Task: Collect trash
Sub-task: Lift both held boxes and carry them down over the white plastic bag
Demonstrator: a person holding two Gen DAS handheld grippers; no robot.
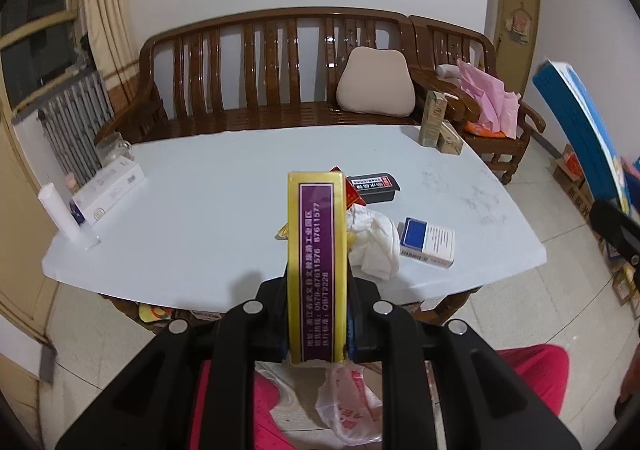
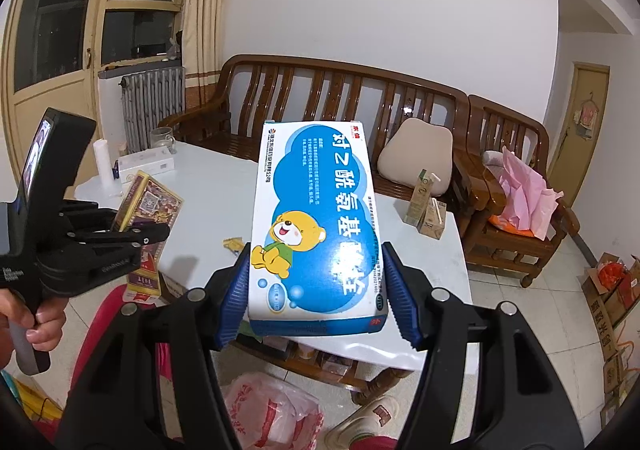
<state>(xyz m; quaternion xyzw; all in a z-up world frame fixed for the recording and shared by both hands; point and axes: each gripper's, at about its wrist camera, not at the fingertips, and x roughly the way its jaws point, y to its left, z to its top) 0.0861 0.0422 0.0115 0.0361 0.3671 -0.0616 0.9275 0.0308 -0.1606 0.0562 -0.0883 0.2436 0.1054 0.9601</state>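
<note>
Both boxes are lifted off the table (image 1: 200,186), seemingly bound for the plastic bag (image 2: 276,410) on the floor: left claw (image 1: 318,314) clenched on the yellow box (image 1: 318,250), right claw (image 2: 316,286) gripping the blue-and-white box (image 2: 316,218)

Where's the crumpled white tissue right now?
In the left wrist view, the crumpled white tissue lies near the white table's front edge, between the held yellow box and a blue-and-white carton.
</note>
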